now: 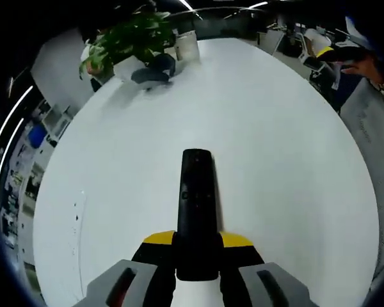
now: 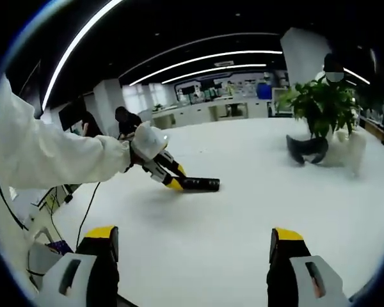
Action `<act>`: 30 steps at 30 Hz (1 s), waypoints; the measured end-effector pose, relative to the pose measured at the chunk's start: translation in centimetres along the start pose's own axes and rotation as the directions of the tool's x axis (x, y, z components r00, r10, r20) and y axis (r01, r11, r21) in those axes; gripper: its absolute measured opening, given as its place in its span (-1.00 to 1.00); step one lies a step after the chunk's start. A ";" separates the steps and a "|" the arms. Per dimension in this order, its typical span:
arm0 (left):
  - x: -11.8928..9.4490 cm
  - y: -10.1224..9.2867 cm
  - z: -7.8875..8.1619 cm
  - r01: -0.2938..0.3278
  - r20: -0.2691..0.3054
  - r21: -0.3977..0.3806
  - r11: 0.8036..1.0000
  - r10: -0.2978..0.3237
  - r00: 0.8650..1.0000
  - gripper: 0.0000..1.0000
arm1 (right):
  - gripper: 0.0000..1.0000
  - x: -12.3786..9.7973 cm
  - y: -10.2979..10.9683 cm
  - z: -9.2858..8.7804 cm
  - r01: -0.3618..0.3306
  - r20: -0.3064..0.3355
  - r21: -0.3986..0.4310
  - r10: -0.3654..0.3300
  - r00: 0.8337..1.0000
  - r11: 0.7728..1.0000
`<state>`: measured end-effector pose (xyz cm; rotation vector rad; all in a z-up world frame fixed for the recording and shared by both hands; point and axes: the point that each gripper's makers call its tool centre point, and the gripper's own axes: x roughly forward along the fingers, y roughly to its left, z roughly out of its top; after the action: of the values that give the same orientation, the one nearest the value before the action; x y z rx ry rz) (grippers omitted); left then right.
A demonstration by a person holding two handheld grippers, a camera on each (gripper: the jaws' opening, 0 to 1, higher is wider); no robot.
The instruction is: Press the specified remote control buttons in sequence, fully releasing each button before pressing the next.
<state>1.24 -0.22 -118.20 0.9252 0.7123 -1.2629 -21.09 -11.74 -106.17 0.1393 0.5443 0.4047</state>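
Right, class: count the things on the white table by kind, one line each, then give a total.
Remote control: 1
Potted plant: 1
Dark curved object beside the plant: 1
White container by the plant: 1
Total: 4

The left tool holds the remote control; the right tool is open above the white table.

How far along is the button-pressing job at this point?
Done: the left hand-held gripper has the remote clamped, resting on the white table. In hand: the right hand-held gripper is open, well away from the remote. Left: every button press, as far as visible.
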 end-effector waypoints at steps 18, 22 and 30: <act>0.8 1.8 -0.9 0.009 -0.054 0.022 1.000 -0.008 0.999 -0.54 | 0.95 -0.2 -0.7 0.2 0.008 0.012 0.023 -0.008 1.000 1.000; 0.8 2.7 -0.8 -0.072 -0.083 0.017 0.997 0.073 0.994 -0.39 | 0.95 -0.1 -0.7 0.4 0.010 0.022 0.021 -0.011 1.000 1.000; -0.1 2.5 -1.0 -0.198 -0.077 -0.224 0.954 0.185 0.980 0.00 | 0.96 -0.1 -1.3 0.7 0.032 0.052 0.016 -0.032 0.998 0.999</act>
<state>3.70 0.88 -118.15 0.8191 0.7752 -0.9637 -20.35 -13.03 -105.81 0.1548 0.4978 0.3649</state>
